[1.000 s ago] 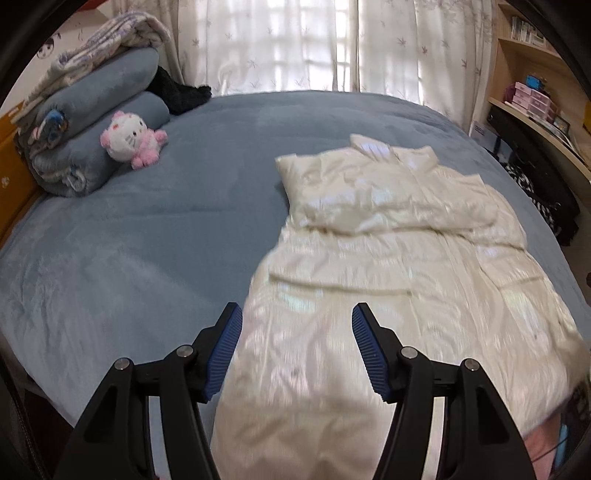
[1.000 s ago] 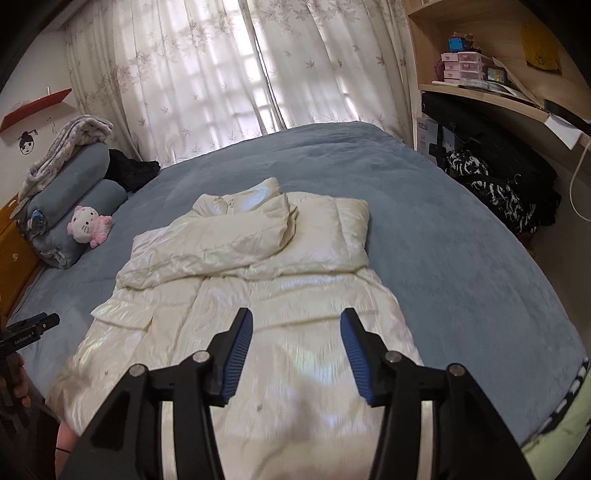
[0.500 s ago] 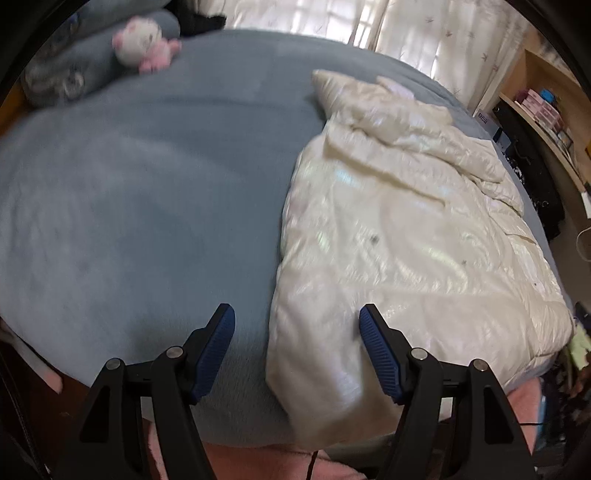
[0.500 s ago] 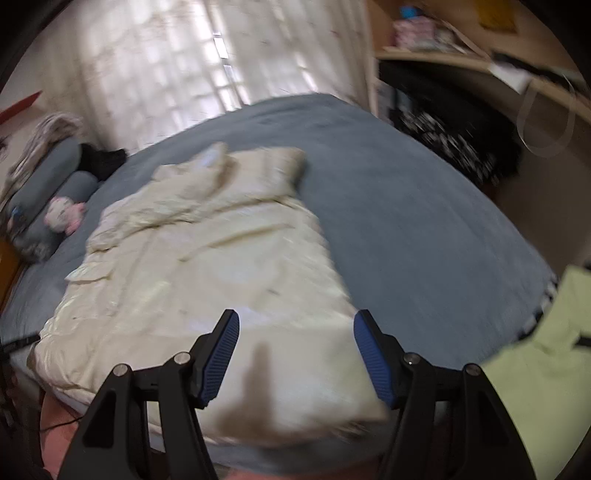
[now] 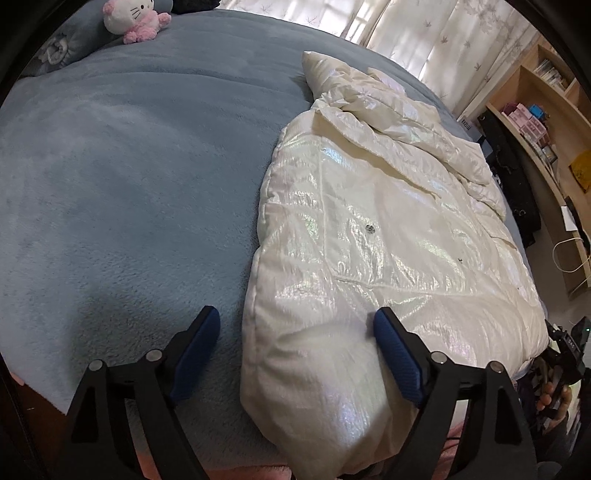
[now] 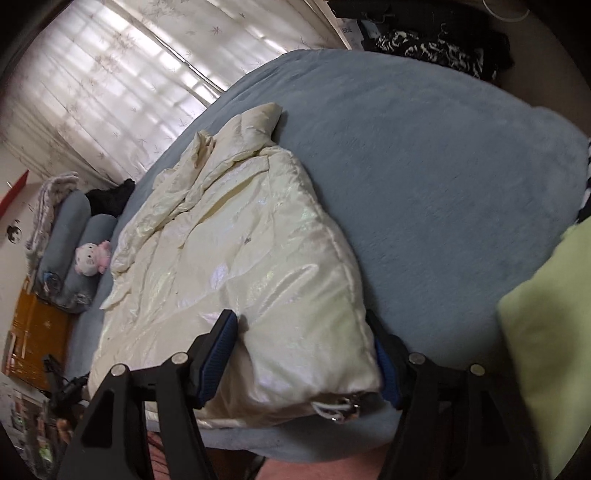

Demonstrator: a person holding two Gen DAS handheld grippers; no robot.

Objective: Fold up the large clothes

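Note:
A shiny cream puffer jacket (image 5: 369, 229) lies flat on the blue bed, hem toward me, sleeves folded across its chest. My left gripper (image 5: 295, 354) is open, its jaws straddling the jacket's near left hem corner. In the right wrist view the jacket (image 6: 240, 266) lies the same way, and my right gripper (image 6: 306, 354) is open with its jaws either side of the near right hem corner, where a drawstring with a metal toggle (image 6: 340, 406) hangs out.
A blue bedspread (image 5: 129, 184) covers the bed. A pink-and-white plush cat (image 5: 129, 18) and rolled blue bedding (image 6: 74, 236) sit by the headboard. Curtains (image 6: 110, 74) hang behind. Wooden shelves (image 5: 546, 122) stand at the right. A green cloth (image 6: 546, 350) lies near right.
Both grippers dropped from above the jacket's middle down and outward to its near hem corners. Their jaws now straddle the corners. Both stayed open.

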